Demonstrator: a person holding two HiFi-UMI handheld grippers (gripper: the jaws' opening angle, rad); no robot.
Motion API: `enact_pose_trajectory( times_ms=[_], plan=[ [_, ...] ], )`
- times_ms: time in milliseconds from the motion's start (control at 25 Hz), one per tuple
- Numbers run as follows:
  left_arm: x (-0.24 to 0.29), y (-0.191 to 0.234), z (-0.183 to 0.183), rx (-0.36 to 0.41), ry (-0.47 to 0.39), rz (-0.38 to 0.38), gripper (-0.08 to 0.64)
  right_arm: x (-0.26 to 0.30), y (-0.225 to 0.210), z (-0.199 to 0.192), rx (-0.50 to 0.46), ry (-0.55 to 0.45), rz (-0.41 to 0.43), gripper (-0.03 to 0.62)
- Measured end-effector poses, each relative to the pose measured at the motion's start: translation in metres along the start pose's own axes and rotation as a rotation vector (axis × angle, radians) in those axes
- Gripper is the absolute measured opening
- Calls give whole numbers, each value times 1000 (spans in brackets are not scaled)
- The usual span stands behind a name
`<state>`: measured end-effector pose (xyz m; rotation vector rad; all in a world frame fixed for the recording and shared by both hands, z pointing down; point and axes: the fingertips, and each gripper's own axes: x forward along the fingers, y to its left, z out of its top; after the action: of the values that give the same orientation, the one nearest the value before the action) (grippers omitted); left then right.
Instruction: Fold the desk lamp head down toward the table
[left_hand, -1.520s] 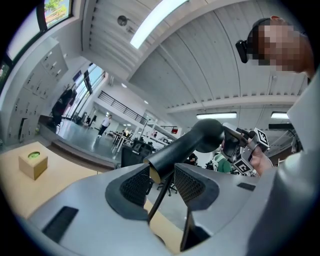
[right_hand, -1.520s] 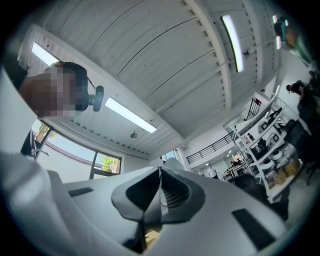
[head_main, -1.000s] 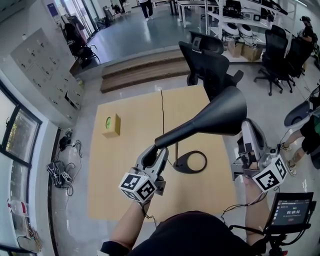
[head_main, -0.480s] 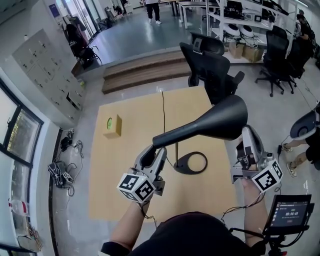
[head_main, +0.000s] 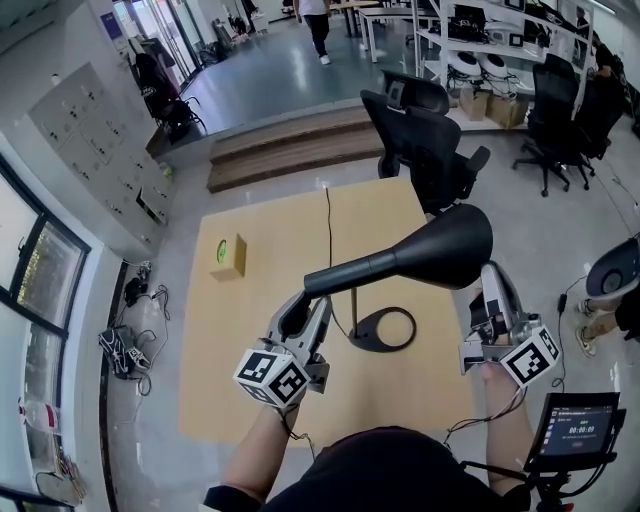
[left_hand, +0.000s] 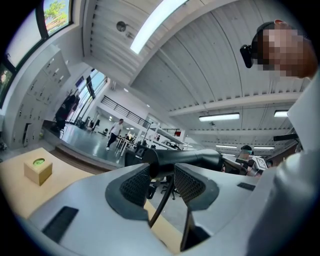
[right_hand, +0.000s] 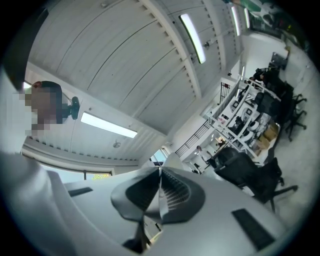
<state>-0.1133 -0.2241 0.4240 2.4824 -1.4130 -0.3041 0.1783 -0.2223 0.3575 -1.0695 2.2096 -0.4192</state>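
The black desk lamp stands on the wooden table (head_main: 250, 340) on a ring base (head_main: 385, 328) with a thin upright stem (head_main: 353, 303). Its cone head (head_main: 445, 245) points right and slightly upward, with the neck (head_main: 350, 270) sloping down to the left. My left gripper (head_main: 300, 308) is shut on the lower end of the neck, which shows as a black tube (left_hand: 185, 159) between the pads of the left gripper (left_hand: 161, 174). My right gripper (head_main: 487, 288) hangs just right of and below the head, apart from it. The pads of the right gripper (right_hand: 160, 186) meet with nothing between them.
A small cardboard box (head_main: 227, 256) with a green spot sits at the table's far left. The lamp's cable (head_main: 328, 215) runs to the far edge, where a black office chair (head_main: 425, 130) stands. A timer screen (head_main: 580, 425) is at the lower right.
The lamp head has come down a little and now lies flatter. The right gripper has sunk slightly with it. The left gripper keeps its hold on the neck.
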Motion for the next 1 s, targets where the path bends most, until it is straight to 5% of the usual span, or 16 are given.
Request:
enact_pose_trajectory(
  times_ms=[1000],
  plan=[
    [0,0,11,36,-23,20,160,-19,-32,-31,104,28,-63,15]
  ],
)
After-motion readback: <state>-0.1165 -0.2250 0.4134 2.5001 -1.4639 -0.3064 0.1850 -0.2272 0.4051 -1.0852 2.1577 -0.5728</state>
